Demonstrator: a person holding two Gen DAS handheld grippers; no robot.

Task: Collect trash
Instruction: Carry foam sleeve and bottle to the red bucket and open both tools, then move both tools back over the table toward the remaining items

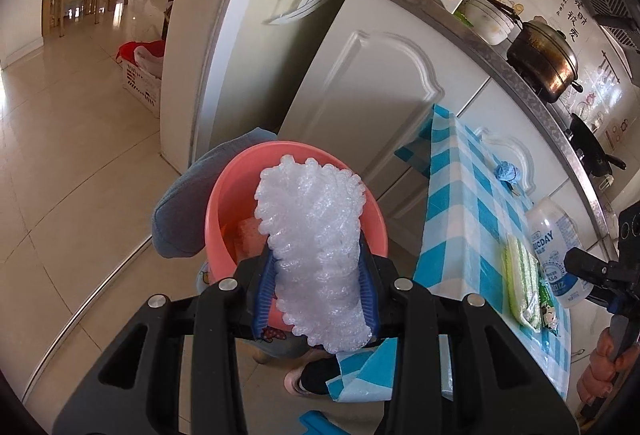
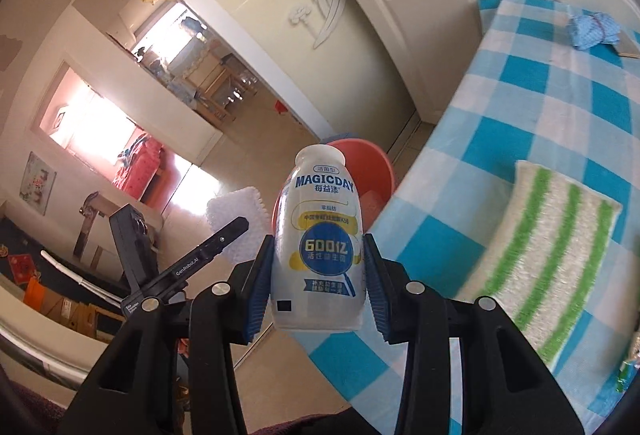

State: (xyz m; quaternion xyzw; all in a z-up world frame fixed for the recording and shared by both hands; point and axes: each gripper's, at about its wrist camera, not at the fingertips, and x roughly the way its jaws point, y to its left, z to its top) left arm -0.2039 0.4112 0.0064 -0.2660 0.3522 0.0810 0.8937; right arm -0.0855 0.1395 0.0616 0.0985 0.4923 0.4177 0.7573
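clamped between the blue pads of the left gripper (image 1: 316,275), a crumpled wad of bubble wrap (image 1: 314,255) hung above the mouth of a coral-pink plastic bucket (image 1: 232,195), its top end reaching toward twelve o'clock over the bucket's far rim. a pale square scrap (image 1: 250,239) lay inside the bucket at about nine o'clock from the wrap. the bucket stood on the tiled floor (image 1: 80,155), with a grey-blue cloth (image 1: 180,219) draped against its nine o'clock side.

the right gripper (image 2: 318,275) pinched a white magicday drink bottle (image 2: 320,247) by its lower body, bottle upright, neck pointing to twelve o'clock; it was raised off the blue-and-white checked tablecloth (image 2: 520,107), near the table's edge. past the bottle, at one o'clock, the bucket's rim showed. at three o'clock from the bottle a green-striped sponge cloth (image 2: 548,255) lay flat on the tablecloth, and farther off at two o'clock sat a small bunched blue rag (image 2: 592,31). white cabinet doors (image 1: 372,83) stood behind the table, with a dark lidded pot (image 1: 544,59) on the counter above.
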